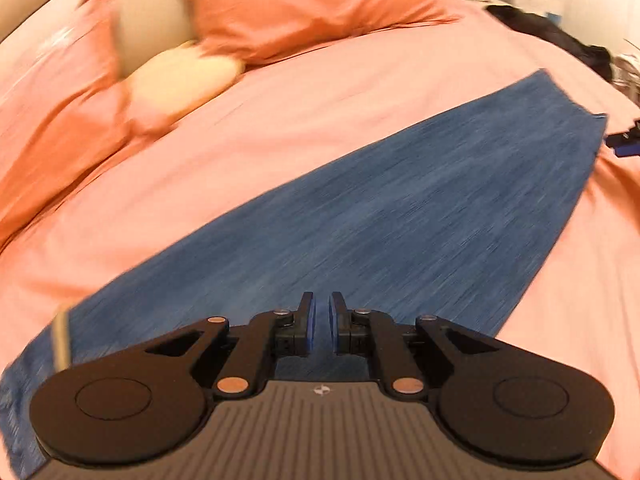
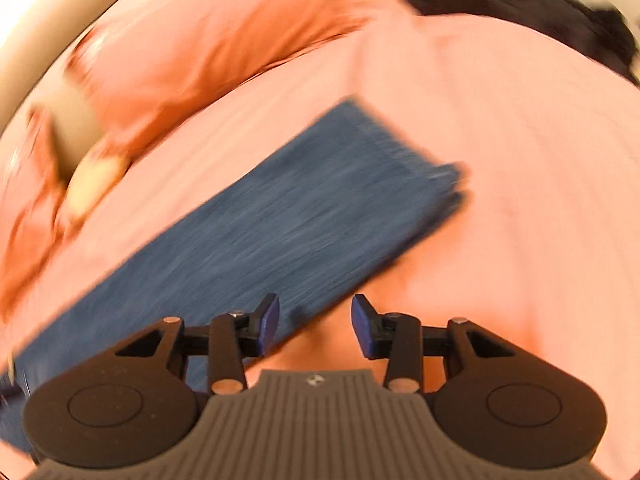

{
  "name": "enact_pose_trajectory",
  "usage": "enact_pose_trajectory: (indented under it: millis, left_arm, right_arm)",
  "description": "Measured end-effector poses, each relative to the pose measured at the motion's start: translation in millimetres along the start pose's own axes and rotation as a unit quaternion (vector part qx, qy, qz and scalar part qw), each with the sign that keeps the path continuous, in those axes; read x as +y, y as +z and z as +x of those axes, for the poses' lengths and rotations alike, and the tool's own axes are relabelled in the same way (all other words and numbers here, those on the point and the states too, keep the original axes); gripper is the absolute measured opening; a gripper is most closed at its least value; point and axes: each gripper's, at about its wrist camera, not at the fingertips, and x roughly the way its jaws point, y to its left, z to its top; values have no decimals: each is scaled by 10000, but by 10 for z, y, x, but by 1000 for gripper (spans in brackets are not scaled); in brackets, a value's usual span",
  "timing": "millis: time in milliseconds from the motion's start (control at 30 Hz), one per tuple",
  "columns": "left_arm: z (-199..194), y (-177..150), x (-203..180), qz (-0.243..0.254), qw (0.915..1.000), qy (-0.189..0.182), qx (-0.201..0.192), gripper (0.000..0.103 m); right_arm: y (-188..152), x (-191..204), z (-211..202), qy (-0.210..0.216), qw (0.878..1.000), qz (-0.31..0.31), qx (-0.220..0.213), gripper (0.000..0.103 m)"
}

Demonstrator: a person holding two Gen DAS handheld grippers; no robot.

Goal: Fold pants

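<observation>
The blue denim pants [image 1: 380,208] lie flat on a pink bedspread [image 1: 280,120] as a long strip folded lengthwise, running from lower left to upper right. My left gripper [image 1: 322,312] hovers over the pants' near part with its jaws nearly together and nothing between them. In the right wrist view the pants [image 2: 288,220] end at the hems, upper right. My right gripper [image 2: 316,312] is open and empty above the pants' near long edge. Both views are motion-blurred.
Pink pillows [image 1: 304,4] and a pale cushion [image 1: 184,76] lie at the head of the bed. A dark garment [image 1: 560,36] lies at the far right edge. The right gripper's tip [image 1: 626,140] shows at the left view's right edge.
</observation>
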Motion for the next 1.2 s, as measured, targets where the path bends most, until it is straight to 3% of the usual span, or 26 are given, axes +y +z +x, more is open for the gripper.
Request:
enact_pose_trajectory:
  millis: [233, 367, 567, 633, 933, 1067, 1200]
  left_arm:
    - [572, 552, -722, 462, 9979, -454, 35, 12]
    - [879, 772, -1059, 639, 9949, -770, 124, 12]
    - [1300, 1041, -1399, 875, 9937, -615, 327, 12]
    - [1448, 1162, -1400, 833, 9949, -458, 334, 14]
    - [1858, 1571, -1294, 464, 9980, -64, 418, 11]
    - [1756, 1606, -1366, 564, 9976, 67, 406, 11]
    - [1375, 1454, -1376, 870, 9949, -375, 339, 12]
  right_arm:
    - [394, -799, 171, -5, 9961, 875, 53, 40]
    - [471, -1052, 308, 344, 9911, 1281, 78, 39]
    - [448, -1274, 526, 850, 9789, 1857, 65, 38]
    - [464, -1311, 605, 918, 9756, 1994, 27, 31]
    - [570, -1249, 685, 787, 9825, 1688, 101, 24]
    - [609, -1154, 697, 623, 9878, 1423, 87, 15]
    - [636, -1115, 580, 698, 9897, 1248, -12, 9]
